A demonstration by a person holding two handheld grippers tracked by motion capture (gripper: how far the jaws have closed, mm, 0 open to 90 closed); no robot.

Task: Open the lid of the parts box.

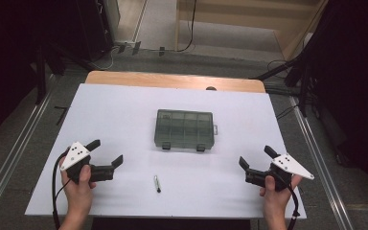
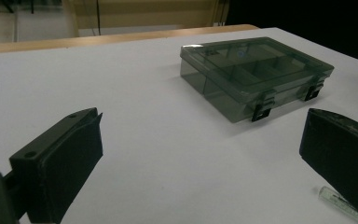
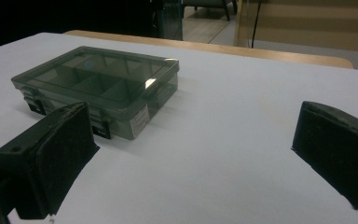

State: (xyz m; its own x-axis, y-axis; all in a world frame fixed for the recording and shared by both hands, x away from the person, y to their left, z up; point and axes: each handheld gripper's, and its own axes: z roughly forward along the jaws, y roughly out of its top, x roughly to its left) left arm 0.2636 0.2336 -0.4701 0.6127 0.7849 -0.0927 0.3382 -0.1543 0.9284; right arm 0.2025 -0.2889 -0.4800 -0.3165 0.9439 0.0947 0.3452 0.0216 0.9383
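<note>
A smoky clear compartment box (image 1: 184,129) with its lid down and two black latches lies in the middle of the white table sheet (image 1: 124,110). The box (image 2: 254,77) is ahead and right of my left gripper (image 2: 200,158); in the right gripper view the box (image 3: 100,86) is ahead and left of my right gripper (image 3: 193,154). A small thin cylinder (image 1: 157,183) lies near the front edge, and the same cylinder (image 2: 340,200) peeks out by the left gripper's right jaw. My left gripper (image 1: 108,152) and right gripper (image 1: 254,157) rest low at the front, both open and holding nothing.
The white sheet covers a wooden table (image 1: 172,79) whose far edge shows. Grey floor with metal rails (image 1: 316,143) flanks the table. Cables (image 1: 187,43) and dark stands lie beyond the far edge.
</note>
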